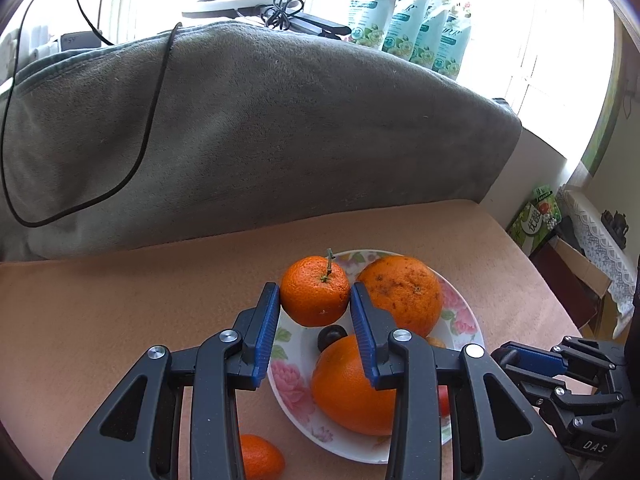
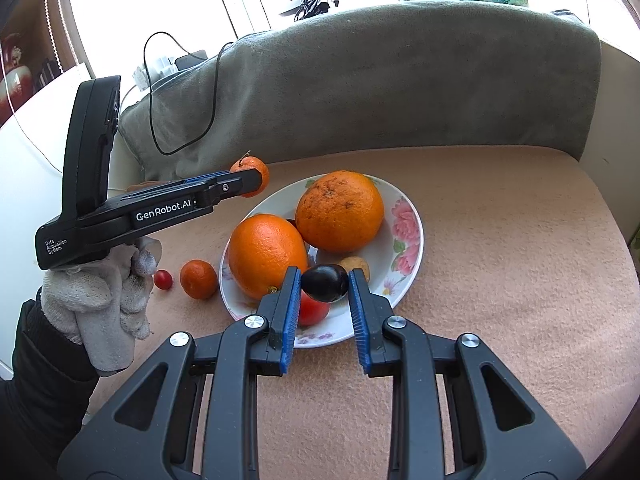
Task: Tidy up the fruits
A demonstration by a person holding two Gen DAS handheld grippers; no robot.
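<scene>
Orange tangerine (image 1: 315, 296): clamped in left claw (image 1: 316, 300), above plate (image 1: 460, 312).
Dark plum (image 2: 325, 282): clamped in right claw (image 2: 325, 284), over plate.

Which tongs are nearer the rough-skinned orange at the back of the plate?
Left, though only by a little. The left tongs hold a mandarin right beside that orange. The right tongs grip a dark plum at the plate's near side.
</scene>
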